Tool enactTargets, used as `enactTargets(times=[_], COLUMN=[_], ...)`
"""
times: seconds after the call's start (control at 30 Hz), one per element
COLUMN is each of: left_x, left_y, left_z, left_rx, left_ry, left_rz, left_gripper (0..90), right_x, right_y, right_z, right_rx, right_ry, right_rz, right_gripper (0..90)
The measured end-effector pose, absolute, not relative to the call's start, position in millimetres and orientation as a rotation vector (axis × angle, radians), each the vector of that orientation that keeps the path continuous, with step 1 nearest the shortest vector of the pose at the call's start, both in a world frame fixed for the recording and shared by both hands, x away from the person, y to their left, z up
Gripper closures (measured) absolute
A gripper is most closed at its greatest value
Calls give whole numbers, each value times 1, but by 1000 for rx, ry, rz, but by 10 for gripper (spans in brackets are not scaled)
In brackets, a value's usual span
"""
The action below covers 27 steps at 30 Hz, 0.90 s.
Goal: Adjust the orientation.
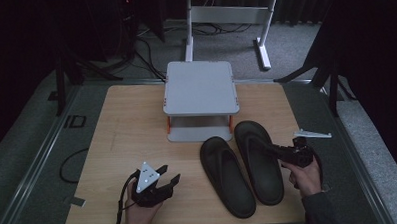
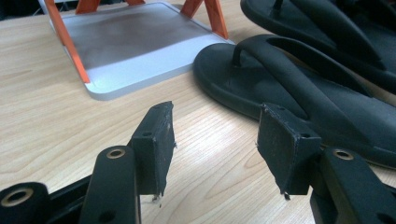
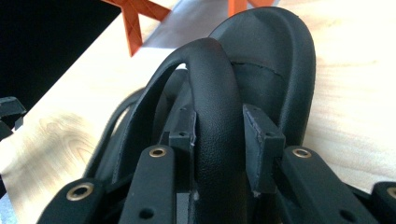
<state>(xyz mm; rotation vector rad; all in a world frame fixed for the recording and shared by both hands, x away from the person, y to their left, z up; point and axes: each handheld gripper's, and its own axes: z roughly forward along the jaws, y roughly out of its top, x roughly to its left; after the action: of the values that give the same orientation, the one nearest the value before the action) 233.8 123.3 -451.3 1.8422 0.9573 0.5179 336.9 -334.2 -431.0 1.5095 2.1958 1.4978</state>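
Two black flip-flops lie side by side on the wooden table [image 1: 127,129], toes toward a grey rack. My right gripper [image 1: 277,150] is shut on the strap of the right flip-flop [image 1: 258,162]; in the right gripper view its pads [image 3: 261,135] press both sides of the strap [image 3: 215,88]. The left flip-flop [image 1: 226,176] lies flat and free, also seen as the nearer flip-flop [image 2: 289,84] in the left gripper view. My left gripper [image 1: 169,174] hovers near the table's front left, open, with only bare wood between its fingertips [image 2: 154,135].
A grey two-shelf rack [image 1: 200,87] with orange legs stands at the table's back middle, its lower shelf [image 2: 135,42] close to the flip-flops' toes. A white frame [image 1: 228,16] and cables are on the floor behind. Dark floor surrounds the table.
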Motion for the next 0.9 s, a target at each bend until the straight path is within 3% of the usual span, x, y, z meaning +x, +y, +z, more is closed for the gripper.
enactTargets(times=[0.6,0.73,0.9], left_x=[236,236,236], left_y=[128,130,132], left_z=[-458,-459,-460], left_rx=[1856,1860,1859], left_ry=[994,998,1008], left_rz=[516,521,528], left_gripper=[450,448,445], right_x=[352,350,336], right_y=[-340,-336,-328], right_z=[-472,-468,-443], right_rx=[1575,1562,1506], right_ry=[2292,2255,2129], right_rz=[1376,1290,1239], right_gripper=[675,561,505])
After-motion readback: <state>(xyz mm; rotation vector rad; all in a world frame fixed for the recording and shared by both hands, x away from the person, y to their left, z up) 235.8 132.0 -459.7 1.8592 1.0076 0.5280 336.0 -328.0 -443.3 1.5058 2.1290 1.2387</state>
